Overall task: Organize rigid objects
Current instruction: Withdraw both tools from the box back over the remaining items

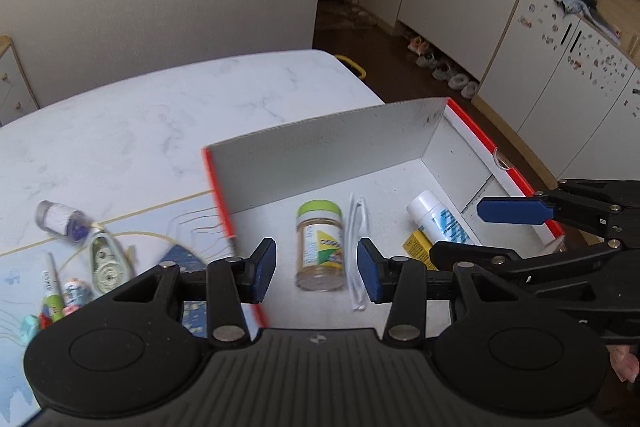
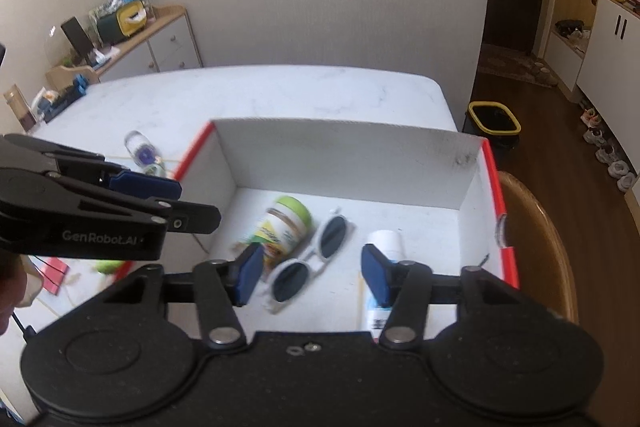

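White marble covers the table [image 1: 160, 115], and a box [image 1: 320, 151] with white walls and red edges sits on it. From the left wrist camera, the left gripper [image 1: 317, 271] hangs over the near side of the box. Its blue pads are wide apart and hold nothing. Right under the gap, a jar [image 1: 319, 245] with a green lid lies on the box floor. White sunglasses [image 1: 356, 247] lie just beside the jar, seen edge-on. A white bottle [image 1: 438, 217] lies farther right in the box, near a yellow thing [image 1: 416, 245]. The right gripper [image 1: 516, 211] pokes in from the right side, over the box edge. Outside the box, to the left, lie a little vial [image 1: 62, 221], a tape roller [image 1: 105, 263] and some small colorful bits.

From the right wrist camera, the same box [image 2: 340, 151] fills the middle. The right gripper [image 2: 312, 275] is wide open too, with nothing in it. The sunglasses [image 2: 310, 259] show dark round lenses and lie between the pads, on the floor of the box. The jar [image 2: 286, 223] touches them on the left. The white bottle [image 2: 384, 241] lies to the right. The left gripper [image 2: 146, 187] reaches in from the left. A brown chair [image 2: 540, 239] stands beside the box.
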A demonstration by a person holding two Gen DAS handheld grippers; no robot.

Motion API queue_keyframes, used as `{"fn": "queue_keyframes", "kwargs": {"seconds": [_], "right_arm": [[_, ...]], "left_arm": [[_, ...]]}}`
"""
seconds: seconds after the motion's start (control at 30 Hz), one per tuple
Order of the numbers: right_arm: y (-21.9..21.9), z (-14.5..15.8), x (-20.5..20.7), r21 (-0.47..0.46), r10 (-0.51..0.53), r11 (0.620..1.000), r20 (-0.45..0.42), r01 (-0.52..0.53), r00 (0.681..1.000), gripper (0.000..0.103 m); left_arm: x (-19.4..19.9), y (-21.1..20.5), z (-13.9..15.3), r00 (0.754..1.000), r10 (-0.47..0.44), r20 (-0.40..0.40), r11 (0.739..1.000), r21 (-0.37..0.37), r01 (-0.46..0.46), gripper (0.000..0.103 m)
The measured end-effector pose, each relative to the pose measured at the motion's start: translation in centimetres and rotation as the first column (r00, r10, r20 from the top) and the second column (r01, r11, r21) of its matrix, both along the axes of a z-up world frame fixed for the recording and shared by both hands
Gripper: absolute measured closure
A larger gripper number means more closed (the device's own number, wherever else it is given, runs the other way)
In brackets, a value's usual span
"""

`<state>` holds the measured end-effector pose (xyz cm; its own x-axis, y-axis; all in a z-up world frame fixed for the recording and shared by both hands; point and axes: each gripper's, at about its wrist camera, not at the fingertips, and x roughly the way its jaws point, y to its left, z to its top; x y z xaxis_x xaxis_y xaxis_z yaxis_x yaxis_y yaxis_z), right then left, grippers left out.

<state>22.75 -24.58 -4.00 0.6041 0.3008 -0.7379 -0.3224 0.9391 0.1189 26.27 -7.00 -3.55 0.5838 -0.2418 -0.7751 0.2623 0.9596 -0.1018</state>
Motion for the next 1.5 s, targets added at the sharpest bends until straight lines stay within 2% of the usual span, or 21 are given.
{"fn": "queue_keyframes", "kwargs": {"seconds": [0.23, 0.3, 0.43, 0.57, 0.7, 0.8, 0.9, 1.1, 1.2, 1.5], "right_arm": [[2.8, 1.1, -2.4, 0.039, -0.025, 0.999, 0.025, 0.024, 0.999, 0.039], [3.7, 1.3, -3.2, 0.056, -0.033, 0.998, 0.029, 0.031, 0.999, 0.037], [5.5, 1.7, -4.6, 0.077, -0.043, 0.996, 0.048, 0.039, 0.998, 0.029], [7.5, 1.9, -5.9, 0.08, -0.042, 0.996, 0.066, 0.036, 0.997, 0.022], [9.6, 2.1, -7.0, 0.09, -0.046, 0.995, 0.075, 0.039, 0.996, 0.017], [11.3, 2.1, -7.5, 0.095, -0.042, 0.995, 0.08, 0.034, 0.996, 0.014], [12.9, 2.0, -7.9, 0.095, -0.034, 0.995, 0.082, 0.026, 0.996, 0.011], [15.9, 1.5, -8.2, 0.077, -0.027, 0.997, 0.07, 0.022, 0.997, 0.009], [17.3, 1.1, -8.2, 0.062, -0.024, 0.998, 0.063, 0.02, 0.998, 0.009], [20.3, -0.9, -7.3, 0.026, -0.029, 0.999, 0.012, 0.029, 0.999, 0.009]], "left_arm": [[-2.9, 4.1, 1.5, 0.998, 0.005, 0.063, 1.0, -0.009, -0.005, 0.058], [-3.7, 5.5, 1.8, 0.997, 0.009, 0.082, 1.0, -0.011, -0.008, 0.044], [-5.6, 7.9, 2.2, 0.99, 0.007, 0.143, 0.999, 0.033, -0.012, 0.042], [-6.9, 10.8, 2.2, 0.989, 0.019, 0.149, 1.0, 0.021, -0.022, 0.034], [-7.8, 13.6, 2.2, 0.988, 0.04, 0.148, 0.999, -0.002, -0.041, 0.032], [-8.4, 15.7, 2.0, 0.988, 0.053, 0.147, 0.999, -0.019, -0.051, 0.024], [-8.8, 17.9, 1.9, 0.988, 0.071, 0.141, 0.997, -0.049, -0.064, 0.023], [-9.0, 22.0, 1.3, 0.986, 0.108, 0.13, 0.991, -0.097, -0.096, 0.017], [-8.9, 23.6, 0.8, 0.985, 0.122, 0.124, 0.988, -0.104, -0.11, 0.007], [-10.8, 26.5, -1.7, 0.975, 0.139, 0.172, 0.985, -0.125, -0.118, 0.0]]}}
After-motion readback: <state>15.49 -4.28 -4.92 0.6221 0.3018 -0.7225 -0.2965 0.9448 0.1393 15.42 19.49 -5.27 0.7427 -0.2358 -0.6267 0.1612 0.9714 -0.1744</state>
